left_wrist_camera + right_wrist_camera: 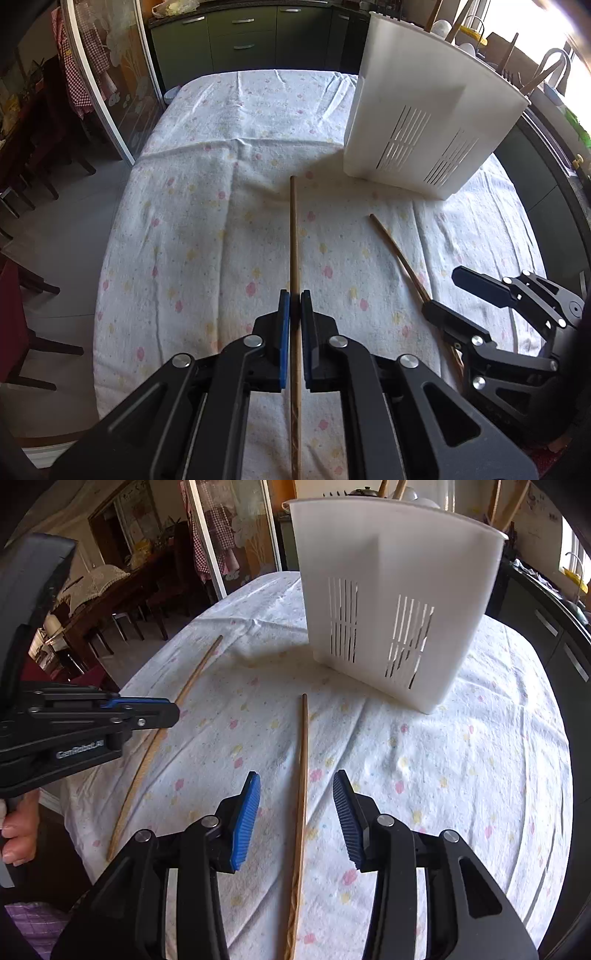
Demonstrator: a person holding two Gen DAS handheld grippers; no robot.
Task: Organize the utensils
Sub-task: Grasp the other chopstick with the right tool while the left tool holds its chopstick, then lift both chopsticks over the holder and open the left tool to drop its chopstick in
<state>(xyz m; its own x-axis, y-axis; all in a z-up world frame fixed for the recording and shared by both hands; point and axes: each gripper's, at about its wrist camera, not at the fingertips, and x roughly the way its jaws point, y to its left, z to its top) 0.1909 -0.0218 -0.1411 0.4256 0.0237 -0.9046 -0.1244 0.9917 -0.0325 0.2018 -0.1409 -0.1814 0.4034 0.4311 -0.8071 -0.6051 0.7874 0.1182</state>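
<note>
Two chopsticks on floral tablecloth | white holder | kitchen cabinets

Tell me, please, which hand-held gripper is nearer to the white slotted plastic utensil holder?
Neither is clearly nearer. The left hand-held gripper grips one stick well short of the white slotted plastic utensil holder; the right hand-held gripper is similarly short.

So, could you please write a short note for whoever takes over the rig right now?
Left tongs: shut on one wooden chopstick.
Right tongs: open, straddling the second chopstick that lies on the floral tablecloth, pads not touching it.
White slotted utensil holder: upright at the far right of the table, beyond both sticks.
Done: one chopstick gripped.
Left: close on the second chopstick, then probably drop both into the holder.
</note>
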